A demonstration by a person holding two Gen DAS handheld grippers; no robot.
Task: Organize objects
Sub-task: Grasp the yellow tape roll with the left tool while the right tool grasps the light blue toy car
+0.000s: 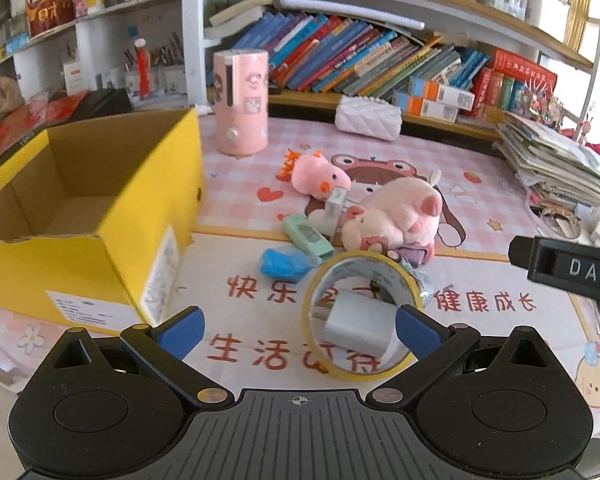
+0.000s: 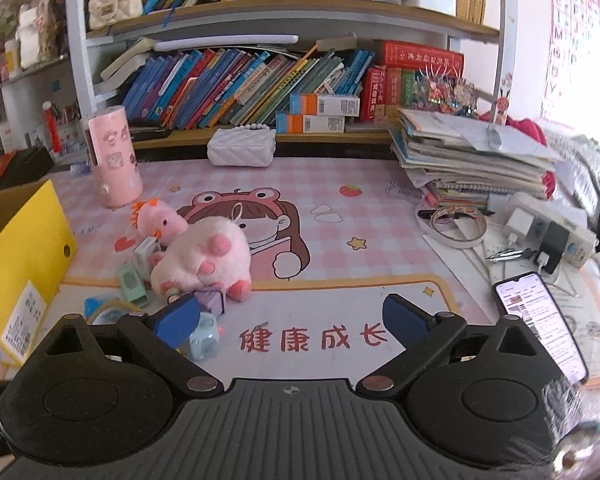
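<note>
In the left wrist view, my left gripper (image 1: pixel 300 330) is open above the mat. A yellow-rimmed tape roll (image 1: pixel 362 314) stands on edge by its right finger (image 1: pixel 414 330), with a white block (image 1: pixel 358 326) seen through its hole. Behind lie a blue bag (image 1: pixel 284 264), a green case (image 1: pixel 306 236), a big pink plush (image 1: pixel 396 212) and a small pink plush (image 1: pixel 320 176). An open yellow box (image 1: pixel 112 216) stands left. My right gripper (image 2: pixel 292 320) is open and empty; the big plush (image 2: pixel 204 258) lies ahead left of it, a pale blue cube (image 2: pixel 204 338) by its left finger.
A pink cylinder (image 1: pixel 242 102) and a white quilted bag (image 1: pixel 368 118) stand at the mat's back, under bookshelves. A paper stack (image 2: pixel 468 156), tape rings (image 2: pixel 456 222), a power strip (image 2: pixel 552 228) and a phone (image 2: pixel 540 320) crowd the right side.
</note>
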